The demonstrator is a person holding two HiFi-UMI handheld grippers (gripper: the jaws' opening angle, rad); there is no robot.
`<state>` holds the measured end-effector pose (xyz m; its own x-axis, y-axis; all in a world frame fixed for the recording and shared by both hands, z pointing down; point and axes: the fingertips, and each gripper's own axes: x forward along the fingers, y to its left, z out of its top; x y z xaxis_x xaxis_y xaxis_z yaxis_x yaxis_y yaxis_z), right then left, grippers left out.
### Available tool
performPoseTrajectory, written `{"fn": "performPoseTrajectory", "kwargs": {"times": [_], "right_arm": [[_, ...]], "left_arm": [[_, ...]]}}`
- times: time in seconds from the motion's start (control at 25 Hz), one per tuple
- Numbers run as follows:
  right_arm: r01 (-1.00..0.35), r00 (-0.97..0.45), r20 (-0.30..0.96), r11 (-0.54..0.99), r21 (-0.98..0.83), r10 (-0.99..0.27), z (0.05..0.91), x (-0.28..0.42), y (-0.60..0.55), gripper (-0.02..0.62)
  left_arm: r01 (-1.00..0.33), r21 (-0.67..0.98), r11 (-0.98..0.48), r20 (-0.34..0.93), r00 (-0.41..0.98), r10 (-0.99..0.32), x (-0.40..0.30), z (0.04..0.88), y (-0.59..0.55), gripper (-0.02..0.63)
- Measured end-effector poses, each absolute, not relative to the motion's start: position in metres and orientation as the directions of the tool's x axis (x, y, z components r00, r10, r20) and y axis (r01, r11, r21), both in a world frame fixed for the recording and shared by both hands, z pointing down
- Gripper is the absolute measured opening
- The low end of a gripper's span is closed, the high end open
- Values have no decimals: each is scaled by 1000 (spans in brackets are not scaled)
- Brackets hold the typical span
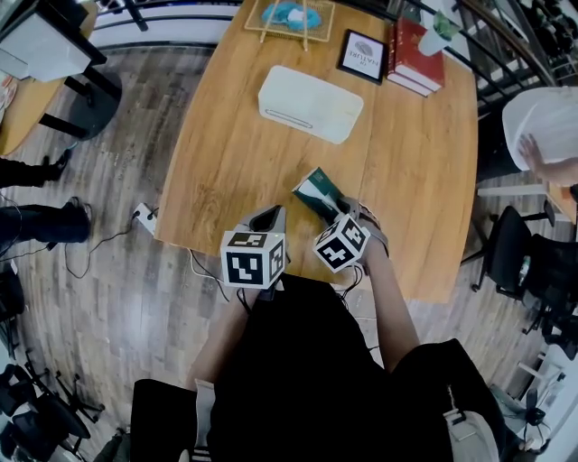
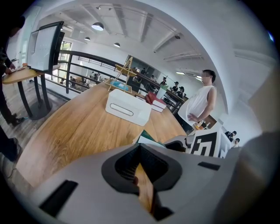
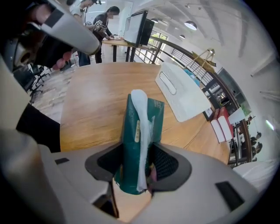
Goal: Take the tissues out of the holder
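A white tissue holder lies flat in the middle of the wooden table; it also shows in the left gripper view and the right gripper view. My right gripper is shut on a green pack of tissues, with a white tissue sticking out of its top. It holds the pack just above the table's near edge, well apart from the holder. My left gripper hovers beside it on the left, shut, with nothing between its jaws.
At the far end of the table are a wire rack with something blue, a framed card and red books. A power strip lies on the floor at the left. A person and an office chair are at the right.
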<state>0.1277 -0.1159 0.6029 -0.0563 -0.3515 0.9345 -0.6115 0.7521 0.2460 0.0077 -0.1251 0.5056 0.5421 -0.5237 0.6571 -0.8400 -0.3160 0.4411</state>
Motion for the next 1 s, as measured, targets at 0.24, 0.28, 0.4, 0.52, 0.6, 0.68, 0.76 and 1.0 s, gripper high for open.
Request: {"fn": "performPoseTrajectory", "kwargs": {"times": [0.24,0.28,0.4,0.52,0.6,0.68,0.76,1.0], "right_arm": [[-601,-66,928,758,256,-366,604,126,-115,235],[-601,-79,926,759,250,-368,603,125,-115,239],[-604,-111,913,756,252,-393,599,126,-115,253],[-622,-138,883,733,276,-449,587,124,-115,258],[-649,-178,849,708,278,-497,571,122,-116,258],[-683,-226,797,675,280,-560,547,120,-117,258],[-730,-281,723,629,266,-631,517,118,-118,256],[-930,-360,455,351,-106,-815,440,146,-117,38]], "left_arm": [[-838,445,-315,654,545,-525,5,506,-125,11],[-838,445,-315,654,545,-524,4,506,-125,11],[-837,445,-318,655,546,-522,4,506,-125,11],[-835,446,-322,655,550,-518,4,506,-123,11],[-833,447,-326,655,552,-515,4,507,-123,11],[-831,449,-330,655,557,-511,5,507,-123,11],[-826,451,-336,653,563,-507,8,507,-123,11],[-812,439,-384,646,582,-494,26,503,-121,11]]}}
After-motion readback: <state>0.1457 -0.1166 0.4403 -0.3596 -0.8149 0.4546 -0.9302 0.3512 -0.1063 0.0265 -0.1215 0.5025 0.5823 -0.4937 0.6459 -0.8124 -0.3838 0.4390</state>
